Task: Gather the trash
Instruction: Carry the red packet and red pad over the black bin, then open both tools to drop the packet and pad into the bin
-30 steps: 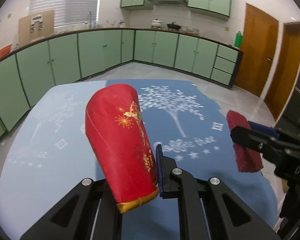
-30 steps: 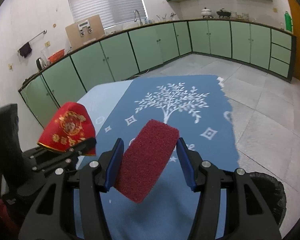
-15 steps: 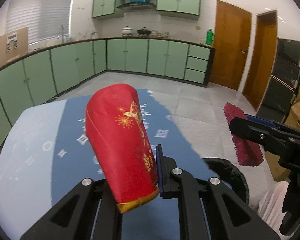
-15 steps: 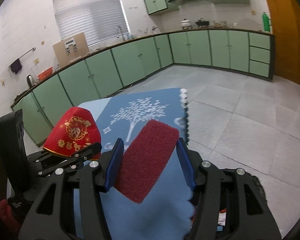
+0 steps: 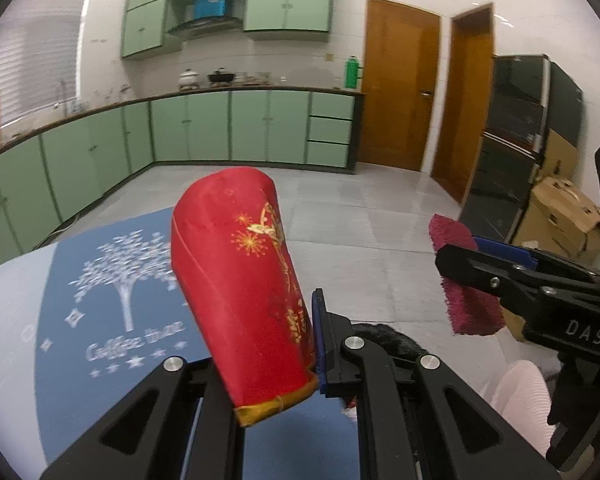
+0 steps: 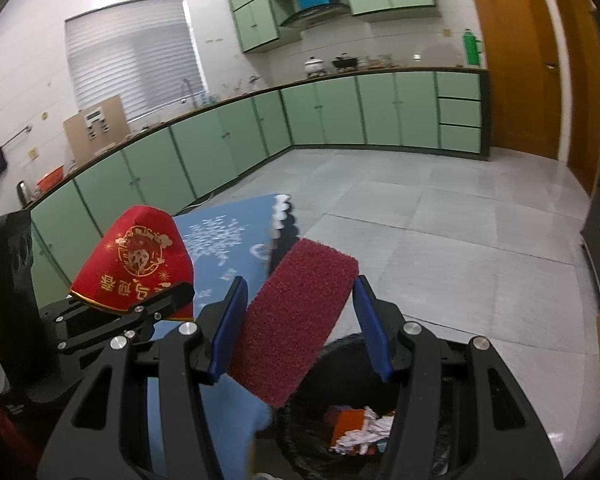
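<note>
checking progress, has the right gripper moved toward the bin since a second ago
Yes. The right gripper with the sponge swung right off the blue tablecloth, now over the trash bin.

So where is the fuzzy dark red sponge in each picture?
Left wrist view: the dark red sponge is at the right edge, pinched in the right gripper, seen from the side.
Right wrist view: the sponge is in the lower middle, tilted between the blue pads, above the black trash bin.
Shared landmark: the green bottle on the counter by the brown door.
</note>
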Tool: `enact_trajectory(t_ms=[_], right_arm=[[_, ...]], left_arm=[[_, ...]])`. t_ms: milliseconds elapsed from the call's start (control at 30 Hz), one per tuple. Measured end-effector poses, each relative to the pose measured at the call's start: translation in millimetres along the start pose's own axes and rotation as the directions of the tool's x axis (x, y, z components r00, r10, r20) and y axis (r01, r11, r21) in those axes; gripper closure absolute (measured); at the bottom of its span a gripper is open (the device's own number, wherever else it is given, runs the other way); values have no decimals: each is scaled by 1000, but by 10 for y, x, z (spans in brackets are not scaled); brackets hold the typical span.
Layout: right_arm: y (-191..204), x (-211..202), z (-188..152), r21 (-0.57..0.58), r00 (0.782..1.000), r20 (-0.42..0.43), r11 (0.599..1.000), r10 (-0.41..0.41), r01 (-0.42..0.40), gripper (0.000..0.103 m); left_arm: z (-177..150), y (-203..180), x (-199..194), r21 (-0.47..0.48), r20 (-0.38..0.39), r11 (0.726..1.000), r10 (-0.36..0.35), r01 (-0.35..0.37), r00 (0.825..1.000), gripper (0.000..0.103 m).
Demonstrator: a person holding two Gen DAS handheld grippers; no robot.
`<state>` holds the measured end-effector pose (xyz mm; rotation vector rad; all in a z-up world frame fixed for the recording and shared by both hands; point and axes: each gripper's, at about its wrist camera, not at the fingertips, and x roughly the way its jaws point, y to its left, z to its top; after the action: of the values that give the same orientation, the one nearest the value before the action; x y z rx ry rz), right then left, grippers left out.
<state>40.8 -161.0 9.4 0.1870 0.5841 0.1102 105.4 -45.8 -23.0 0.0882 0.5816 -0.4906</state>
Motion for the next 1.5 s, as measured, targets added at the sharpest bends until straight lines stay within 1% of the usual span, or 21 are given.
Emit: enact_trajectory(t_ms=[233,333,567,733,1067,1133,1167,1233,1300,1367,1433,1500], right_arm=[[-409,-158,-141,47,997,7,996,-74,74,50],[-576,-158,-215,68,995,-2,992,-104,103,50],[-800,-116,-367,92,988,-20,984,-153,154,50],[-898,-31,-441,107,985,-38,979,-168,171,50],[-995,327,-501,121,981,-101,977,-164,176,50],[-983,385,-481,122,980,-115,977,-163,177,47],[-995,411,-481,123,979,-121,976,-164,178,45],[-1019,445,-465,121,978,-123,976,-167,182,37],[-1026,463,-463,117,977,-123,975,-175,190,33],[-1047,464,-454,120,976,-120,973,-184,198,30],[-1062,443,-452,124,974,-113,970,-195,208,23],[-1070,413,-443,127,972,-102,967,-210,222,17]], left_arm=[[54,-425,181,67,-16,994,-81,82,997,92],[7,-584,289,84,-34,990,-109,112,993,92],[-59,-757,580,88,-75,982,-158,164,985,92],[-63,-806,759,92,-96,980,-167,176,981,91],[-109,-773,1076,91,-163,980,-162,178,973,89],[-122,-776,1132,89,-178,979,-166,184,970,86],[-124,-776,1148,88,-183,979,-167,186,969,81],[-123,-767,1165,87,-184,979,-168,187,968,78],[-114,-759,1168,84,-182,979,-167,184,969,62],[-107,-723,1157,80,-175,980,-167,183,970,57],[-105,-681,1141,77,-174,980,-167,183,970,52],[-107,-654,1120,72,-165,981,-164,178,973,43]])
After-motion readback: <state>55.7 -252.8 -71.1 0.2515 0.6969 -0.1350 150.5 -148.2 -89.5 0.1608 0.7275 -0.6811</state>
